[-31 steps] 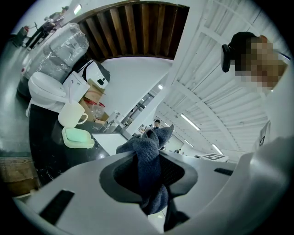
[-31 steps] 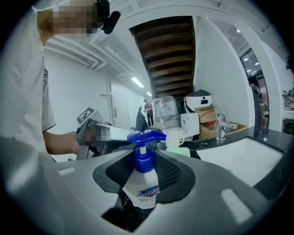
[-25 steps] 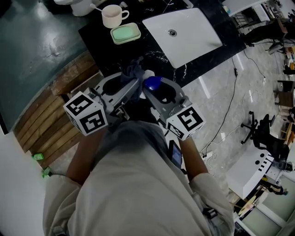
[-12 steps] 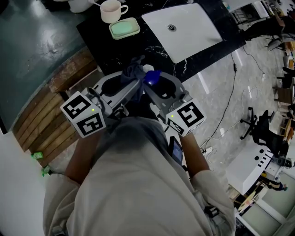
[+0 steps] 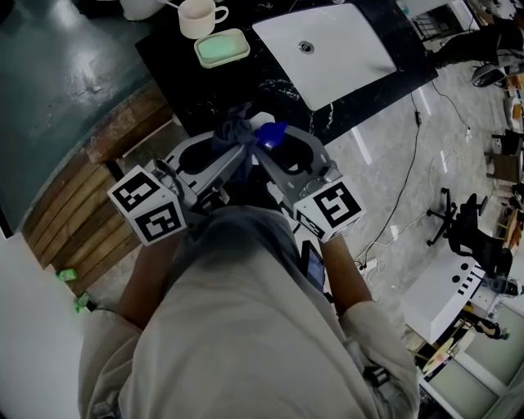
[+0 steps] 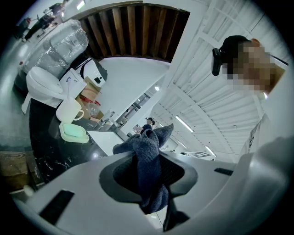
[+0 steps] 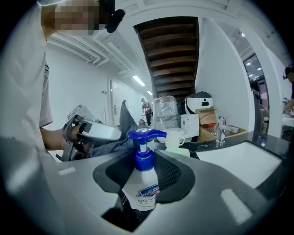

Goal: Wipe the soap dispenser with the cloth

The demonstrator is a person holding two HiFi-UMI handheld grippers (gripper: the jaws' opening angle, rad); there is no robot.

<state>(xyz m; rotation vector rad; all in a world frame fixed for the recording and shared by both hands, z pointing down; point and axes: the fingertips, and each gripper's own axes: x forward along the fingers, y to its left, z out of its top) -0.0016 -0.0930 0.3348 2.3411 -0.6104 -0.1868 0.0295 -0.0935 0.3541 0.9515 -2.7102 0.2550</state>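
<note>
**Both grippers raised in front of my chest, by the near edge of the table (image 5: 176,64); neither tool rests on it.**

- **Right gripper (image 7: 144,172):** The fingers are closed on the soap dispenser (image 7: 142,190). They clamp the white bottle just below the blue pump collar, so it stands upright between them. This grip leaves the pump head bare for wiping.
- **Left gripper (image 6: 148,176):** The fingers are closed on the cloth (image 6: 146,151). It is pinched mid-fold, so a bunched lobe stands proud of the fingertips as the working face.
- **Relation of cloth and dispenser:** In the head view the cloth lies just beside the blue pump, on its left. I cannot tell whether they touch.
- **Why the dispenser is held aloft:** I judge that this lets me turn the dispenser against the cloth instead of chasing it across the table.
- **Other items:** The mug (image 5: 196,18), the green soap dish (image 5: 221,49) and the white basin (image 5: 344,57) sit well apart on the far side, out of the working zone.
- **Stage and risk:** I judge the wipe to be at or near first contact. The likely risk is the smooth bottle twisting in the fingers under sideways pressure from the cloth.
</note>
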